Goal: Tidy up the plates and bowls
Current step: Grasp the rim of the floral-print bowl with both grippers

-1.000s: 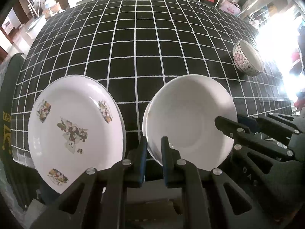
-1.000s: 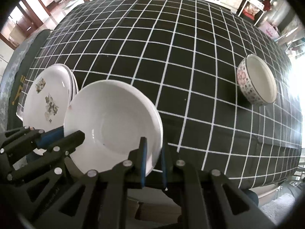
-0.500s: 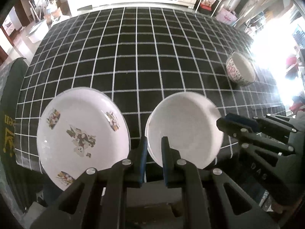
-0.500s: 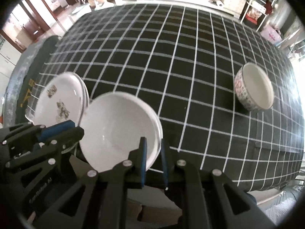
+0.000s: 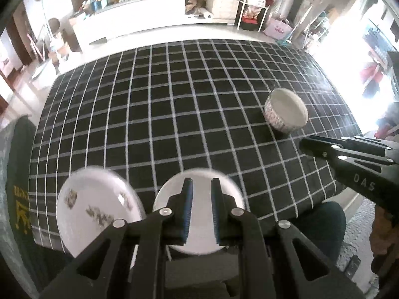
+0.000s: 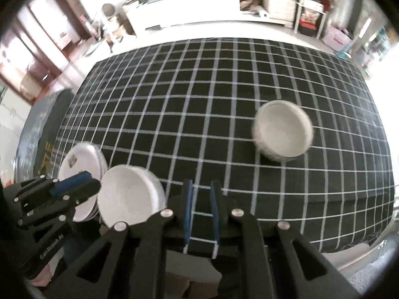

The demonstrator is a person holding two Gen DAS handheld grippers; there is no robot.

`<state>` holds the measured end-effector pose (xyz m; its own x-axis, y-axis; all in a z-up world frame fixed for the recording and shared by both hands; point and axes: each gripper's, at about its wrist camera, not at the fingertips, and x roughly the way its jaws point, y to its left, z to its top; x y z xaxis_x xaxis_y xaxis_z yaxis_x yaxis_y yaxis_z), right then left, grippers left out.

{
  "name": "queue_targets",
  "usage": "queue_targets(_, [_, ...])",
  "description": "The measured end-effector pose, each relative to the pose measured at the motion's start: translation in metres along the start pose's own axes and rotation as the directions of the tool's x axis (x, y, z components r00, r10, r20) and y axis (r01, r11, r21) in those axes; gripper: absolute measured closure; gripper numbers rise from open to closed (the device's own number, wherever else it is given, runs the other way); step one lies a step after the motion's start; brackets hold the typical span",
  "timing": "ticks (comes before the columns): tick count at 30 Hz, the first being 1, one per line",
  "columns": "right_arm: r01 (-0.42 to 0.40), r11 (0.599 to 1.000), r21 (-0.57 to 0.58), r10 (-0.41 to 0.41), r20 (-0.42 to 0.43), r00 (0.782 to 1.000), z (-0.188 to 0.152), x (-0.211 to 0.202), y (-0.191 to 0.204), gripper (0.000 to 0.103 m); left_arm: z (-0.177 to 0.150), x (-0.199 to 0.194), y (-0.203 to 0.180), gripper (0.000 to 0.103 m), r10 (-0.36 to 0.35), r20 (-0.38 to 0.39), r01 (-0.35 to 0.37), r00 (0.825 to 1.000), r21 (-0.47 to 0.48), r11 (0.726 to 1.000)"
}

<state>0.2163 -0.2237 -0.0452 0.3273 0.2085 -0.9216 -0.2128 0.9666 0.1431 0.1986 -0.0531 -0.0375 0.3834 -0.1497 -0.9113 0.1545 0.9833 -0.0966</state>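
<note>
A plain white deep plate (image 5: 199,224) lies at the table's near edge, beside a white plate with brown prints (image 5: 97,209) on its left. My left gripper (image 5: 201,189) hovers above the plain plate, jaws a narrow gap apart and empty. A patterned bowl (image 5: 286,113) stands at the right of the table. In the right wrist view the plain plate (image 6: 129,196) and printed plate (image 6: 79,159) sit at lower left and the bowl (image 6: 283,134) at right. My right gripper (image 6: 200,189) is above the cloth, slightly open and empty.
The table wears a black cloth with a white grid (image 5: 174,104). A dark green seat (image 5: 17,174) stands at the table's left end. White counters and shelves (image 5: 162,22) line the far wall. A person's leg (image 5: 321,219) is below the near edge.
Both grippers have pulled up and back from the plain white plate, which now rests on the table. Their jaws have parted a little. Much more of the room shows.
</note>
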Motion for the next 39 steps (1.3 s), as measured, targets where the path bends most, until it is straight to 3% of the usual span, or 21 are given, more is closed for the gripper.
queue_targets(10, [0.058,0.993,0.099,-0.057,-0.008,0.998,0.014,-0.001,-0.078,0.084,0.049,0.03,-0.058,0.092,-0.038,-0.005,0.039,0.999,0.072,0.997])
queue_targets(17, [0.083,0.986,0.144,-0.08,-0.027,0.996,0.029,0.013,-0.122,0.084,0.078,0.07,-0.091,0.092,-0.064,-0.057,0.069,0.996,0.102,0.992])
queue_targets(24, [0.091,0.977,0.193,-0.08,-0.067,0.995,0.04,0.038,-0.158,0.084,0.108,0.114,-0.101,0.092,-0.123,-0.107,0.131,0.987,0.064,0.989])
queue_targets(34, [0.052,0.973,0.224,-0.029,-0.105,0.994,0.051,0.071,-0.172,0.084,0.13,0.161,-0.108,0.092,-0.127,-0.143,0.137,0.982,0.06,0.989])
queue_targets(39, [0.045,0.975,0.218,-0.021,-0.113,0.993,0.049,0.082,-0.175,0.086,0.13,0.174,-0.119,0.092,-0.102,-0.161,0.121,0.982,0.114,0.986])
